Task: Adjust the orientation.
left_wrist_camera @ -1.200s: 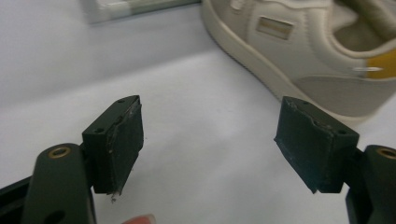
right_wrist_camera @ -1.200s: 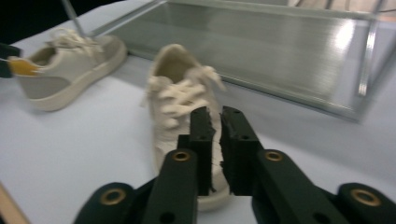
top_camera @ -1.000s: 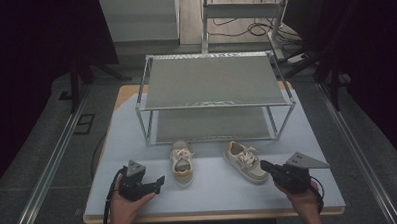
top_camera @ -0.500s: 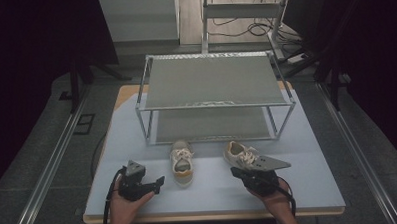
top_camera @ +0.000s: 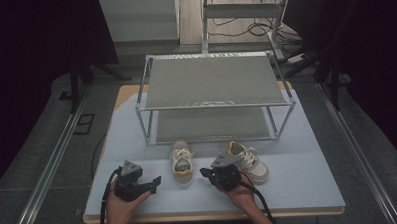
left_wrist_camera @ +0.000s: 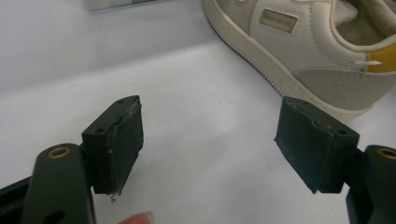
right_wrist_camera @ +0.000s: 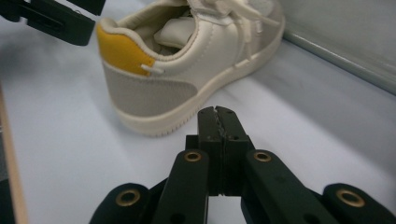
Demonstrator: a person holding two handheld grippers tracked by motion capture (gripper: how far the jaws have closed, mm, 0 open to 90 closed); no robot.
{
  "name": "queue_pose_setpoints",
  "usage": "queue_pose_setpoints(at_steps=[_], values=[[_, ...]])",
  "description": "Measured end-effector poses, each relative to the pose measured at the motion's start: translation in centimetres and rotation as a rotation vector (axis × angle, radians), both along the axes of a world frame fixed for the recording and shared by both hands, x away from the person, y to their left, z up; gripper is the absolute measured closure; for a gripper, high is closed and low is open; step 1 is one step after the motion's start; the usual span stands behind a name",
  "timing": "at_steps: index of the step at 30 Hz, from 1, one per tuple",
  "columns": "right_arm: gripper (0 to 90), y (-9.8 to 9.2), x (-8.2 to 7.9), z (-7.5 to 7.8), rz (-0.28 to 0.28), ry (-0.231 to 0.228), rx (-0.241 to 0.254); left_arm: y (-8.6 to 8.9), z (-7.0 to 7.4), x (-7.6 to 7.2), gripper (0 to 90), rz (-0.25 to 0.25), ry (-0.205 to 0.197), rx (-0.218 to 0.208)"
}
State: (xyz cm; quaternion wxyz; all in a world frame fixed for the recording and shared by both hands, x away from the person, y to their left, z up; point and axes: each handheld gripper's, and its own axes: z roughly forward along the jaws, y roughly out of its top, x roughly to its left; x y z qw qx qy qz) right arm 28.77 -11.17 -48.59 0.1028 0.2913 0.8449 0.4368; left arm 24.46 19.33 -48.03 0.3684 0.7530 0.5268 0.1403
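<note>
Two small shoes sit on the pale counter (top_camera: 299, 188) in front of a two-tier metal rack (top_camera: 213, 99); the left shoe (top_camera: 181, 160), with a yellow heel tab, stands between the two tools, and the right shoe (top_camera: 248, 160) lies just beyond the right tool (top_camera: 207, 172). The left tool (top_camera: 156, 181) rests low on the counter with its jaws standing wide apart and nothing between them; in the left gripper view the left shoe's (left_wrist_camera: 317, 46) side and heel lie just ahead and to one side, not touching the pads. The right tool's (right_wrist_camera: 217, 122) jaws are pressed together and empty, pointing at the heel of the left shoe (right_wrist_camera: 187, 60) from close by. Risks noted: closed jaws arriving at the heel would likely shove the shoe toward the left tool or spin it rather than take hold. The left tool is off the shoe's line, so closing now would likely catch only the sole edge or nothing. Both tools converge on one shoe and could collide. The rack's front rail stands close behind, so a pushed shoe may jam against it.
</note>
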Motion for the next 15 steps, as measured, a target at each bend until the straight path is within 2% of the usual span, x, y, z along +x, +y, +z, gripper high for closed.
queue_pose_setpoints(at_steps=[5,10,11,15], values=[[89.4,1.5,0.4,-0.4,0.021,0.009,-0.021,0.2,0.0,0.0,23.4,0.002,0.002,0.0],[89.4,2.2,0.3,-0.5,0.014,0.011,-0.025,0.3,0.1,-0.1,23.4,0.003,-0.001,-0.007],[89.5,2.4,0.3,-0.5,0.026,0.028,-0.013,0.4,0.2,0.0,23.4,0.008,0.0,-0.006],[89.5,3.4,-0.1,-0.9,0.055,0.025,-0.028,0.5,0.2,0.0,23.5,0.008,-0.002,-0.007]])
